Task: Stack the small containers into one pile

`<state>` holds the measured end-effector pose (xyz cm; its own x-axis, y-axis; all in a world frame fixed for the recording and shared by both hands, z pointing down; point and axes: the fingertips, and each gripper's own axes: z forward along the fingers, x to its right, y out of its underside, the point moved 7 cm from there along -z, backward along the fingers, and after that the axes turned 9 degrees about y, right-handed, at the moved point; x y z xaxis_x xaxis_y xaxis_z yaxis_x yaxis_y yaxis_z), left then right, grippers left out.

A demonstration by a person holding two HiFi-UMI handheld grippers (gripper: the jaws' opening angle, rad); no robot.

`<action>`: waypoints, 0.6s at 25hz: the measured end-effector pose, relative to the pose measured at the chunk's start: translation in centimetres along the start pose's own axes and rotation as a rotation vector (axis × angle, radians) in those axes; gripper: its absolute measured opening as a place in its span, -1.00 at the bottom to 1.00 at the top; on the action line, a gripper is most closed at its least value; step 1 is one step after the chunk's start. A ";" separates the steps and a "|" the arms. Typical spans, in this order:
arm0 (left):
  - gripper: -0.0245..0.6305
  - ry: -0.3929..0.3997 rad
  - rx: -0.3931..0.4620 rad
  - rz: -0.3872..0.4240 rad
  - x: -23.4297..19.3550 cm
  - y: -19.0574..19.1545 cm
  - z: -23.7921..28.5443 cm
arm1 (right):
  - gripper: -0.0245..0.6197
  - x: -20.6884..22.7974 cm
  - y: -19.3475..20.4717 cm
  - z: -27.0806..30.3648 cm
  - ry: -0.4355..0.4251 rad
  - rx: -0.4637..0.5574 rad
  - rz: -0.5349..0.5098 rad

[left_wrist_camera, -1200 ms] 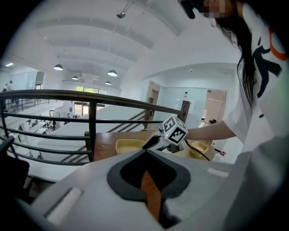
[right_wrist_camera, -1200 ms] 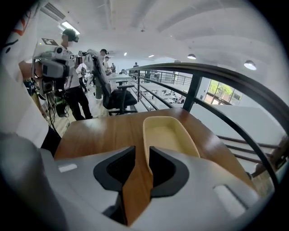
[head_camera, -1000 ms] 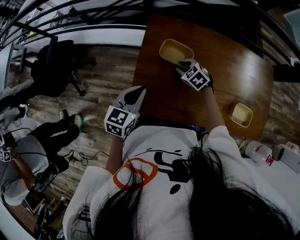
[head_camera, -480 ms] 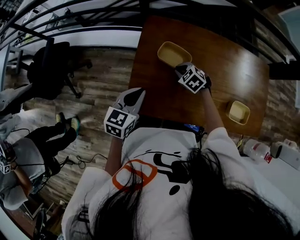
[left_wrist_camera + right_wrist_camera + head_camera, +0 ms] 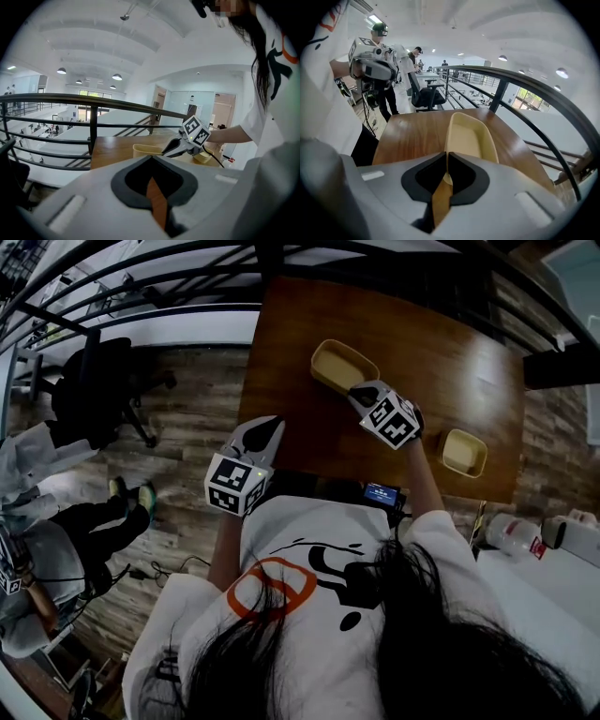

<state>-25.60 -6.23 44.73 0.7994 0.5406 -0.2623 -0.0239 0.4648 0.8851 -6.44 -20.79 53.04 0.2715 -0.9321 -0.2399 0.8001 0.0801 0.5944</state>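
- Now the right gripper (image 5: 360,391) has its fingers clenched on the near end wall of the larger container (image 5: 337,364). The right gripper view shows the thin yellow rim pinched between them.
- Against a second ago, this container lies farther from the left edge of the counter (image 5: 422,334) and closer to the person. The gap to the smaller container (image 5: 463,452) has narrowed. The head camera has also swung a little, so part of that shift may be only apparent.
- Whether the larger container is lifted or sliding on the wood cannot be told from these views.
- The smaller container has kept its place near the counter's front right edge. It is upright, untouched and apart from both grippers.
- The left gripper (image 5: 276,422) has not moved. Its fingers are pressed together on nothing, and it hovers at the counter's near left corner.
- For the task, this reads as the gathering step, with the pile not yet begun. Probably the larger container is being brought next to the smaller one so that the small one can be set inside it, since the reverse would not nest.
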 end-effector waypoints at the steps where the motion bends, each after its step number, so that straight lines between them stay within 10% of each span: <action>1: -0.92 0.003 0.000 0.001 0.7 -0.1 0.4 | -0.79 -0.1 0.5 -1.0 -0.001 0.009 0.004; 15: -0.92 0.126 -0.012 0.051 13.9 -1.2 10.3 | -0.79 1.0 11.1 -13.9 -0.022 0.067 0.007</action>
<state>-8.31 -6.46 44.00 0.7154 0.6468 -0.2642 -0.0698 0.4424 0.8941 10.11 -15.95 48.74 0.2648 -0.9390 -0.2195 0.7603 0.0633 0.6464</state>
